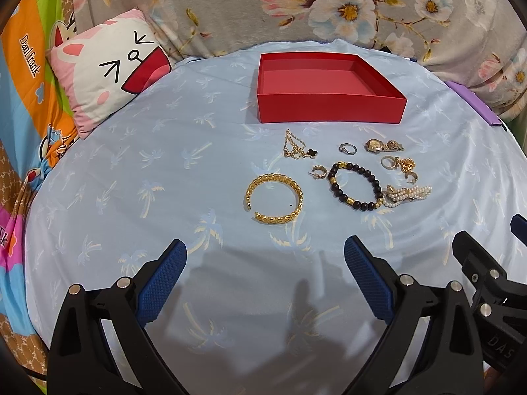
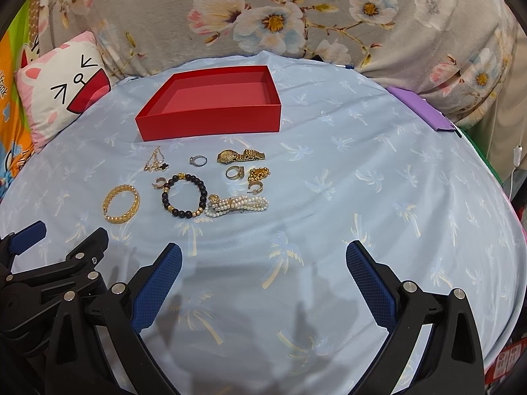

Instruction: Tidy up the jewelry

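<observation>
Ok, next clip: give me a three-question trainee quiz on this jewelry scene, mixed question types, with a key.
1. True or false: the red box already holds some jewelry.
2. Multiple choice: which piece lies nearest the left gripper? A) gold cuff bangle B) gold wristwatch C) pearl bracelet
3. Fill in: both the left gripper and the right gripper have their jaws ____ and hold nothing.

Key:
1. False; the box is empty, and every piece lies on the blue palm-print cloth.
2. A.
3. Open.
</observation>
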